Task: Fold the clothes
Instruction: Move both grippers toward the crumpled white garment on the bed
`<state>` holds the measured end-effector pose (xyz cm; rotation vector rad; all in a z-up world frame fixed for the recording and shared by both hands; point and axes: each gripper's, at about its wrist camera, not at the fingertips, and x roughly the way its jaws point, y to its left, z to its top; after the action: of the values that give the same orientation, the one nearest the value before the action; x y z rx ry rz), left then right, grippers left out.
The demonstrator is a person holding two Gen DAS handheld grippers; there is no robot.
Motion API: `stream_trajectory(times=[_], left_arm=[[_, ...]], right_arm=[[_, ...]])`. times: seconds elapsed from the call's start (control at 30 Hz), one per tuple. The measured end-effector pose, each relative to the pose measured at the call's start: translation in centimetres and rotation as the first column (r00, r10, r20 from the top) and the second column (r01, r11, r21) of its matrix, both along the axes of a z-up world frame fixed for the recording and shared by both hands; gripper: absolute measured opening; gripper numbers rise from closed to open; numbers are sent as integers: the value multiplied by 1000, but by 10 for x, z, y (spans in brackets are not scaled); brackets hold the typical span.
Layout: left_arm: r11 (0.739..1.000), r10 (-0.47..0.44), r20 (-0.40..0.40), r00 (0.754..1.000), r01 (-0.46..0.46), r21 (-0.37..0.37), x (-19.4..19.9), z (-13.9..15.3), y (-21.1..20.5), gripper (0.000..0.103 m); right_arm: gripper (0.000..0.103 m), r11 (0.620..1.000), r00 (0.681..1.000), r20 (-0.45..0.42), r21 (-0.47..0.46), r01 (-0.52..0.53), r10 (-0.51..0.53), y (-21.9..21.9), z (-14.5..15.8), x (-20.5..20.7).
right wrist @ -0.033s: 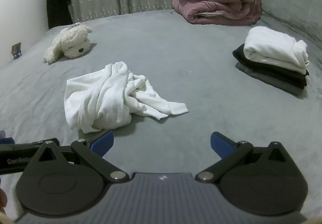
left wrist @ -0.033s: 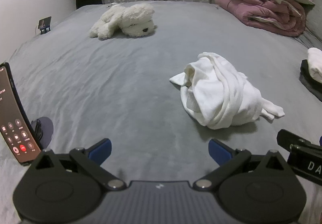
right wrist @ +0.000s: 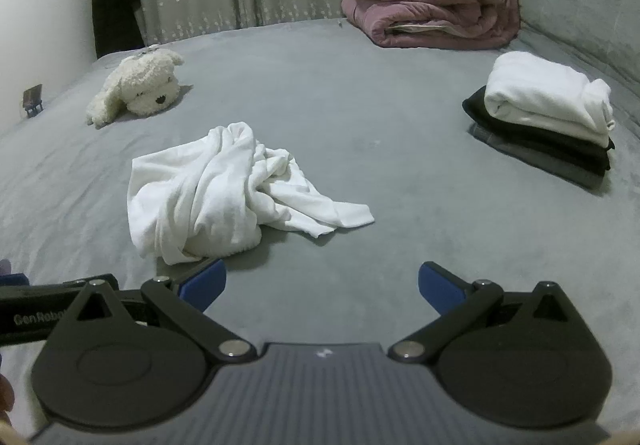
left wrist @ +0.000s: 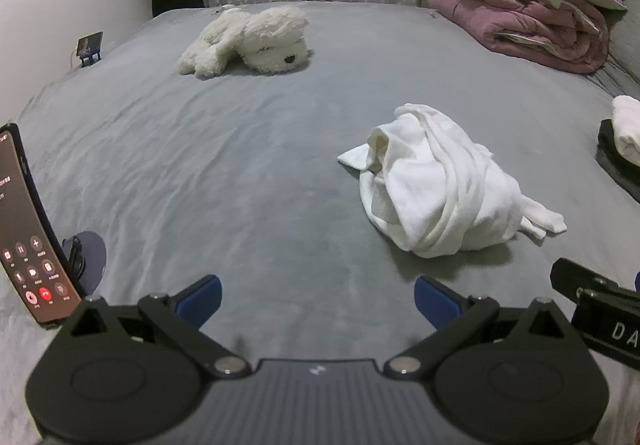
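A crumpled white garment [left wrist: 436,185] lies on the grey bed [left wrist: 240,149], ahead and to the right of my left gripper [left wrist: 318,297]. In the right wrist view the same garment [right wrist: 224,189] lies ahead and to the left of my right gripper [right wrist: 322,285]. Both grippers are open and empty, low over the near part of the bed, apart from the garment. A stack of folded clothes [right wrist: 548,117], white on black on grey, sits at the right; its edge shows in the left wrist view [left wrist: 624,141].
A white plush dog [left wrist: 248,39] lies at the far left of the bed. A pile of pink and green bedding [right wrist: 432,1] sits at the far right. A phone on a stand [left wrist: 28,237] stands close on the left. Curtains hang behind the bed.
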<state>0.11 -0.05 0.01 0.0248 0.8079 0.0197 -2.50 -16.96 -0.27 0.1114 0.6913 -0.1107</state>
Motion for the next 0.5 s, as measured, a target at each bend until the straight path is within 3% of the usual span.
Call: stream_trajectory(times=[0.17, 0.5], left_arm=[[1000, -2, -30, 1000, 1, -10, 5, -3, 3, 103], [1000, 7, -15, 1000, -7, 9, 13, -9, 1, 103]], right_arm=[[103, 1000, 1000, 7, 6, 1, -1, -3, 2, -1], [103, 999, 1000, -4, 37, 10, -10, -6, -8, 5]])
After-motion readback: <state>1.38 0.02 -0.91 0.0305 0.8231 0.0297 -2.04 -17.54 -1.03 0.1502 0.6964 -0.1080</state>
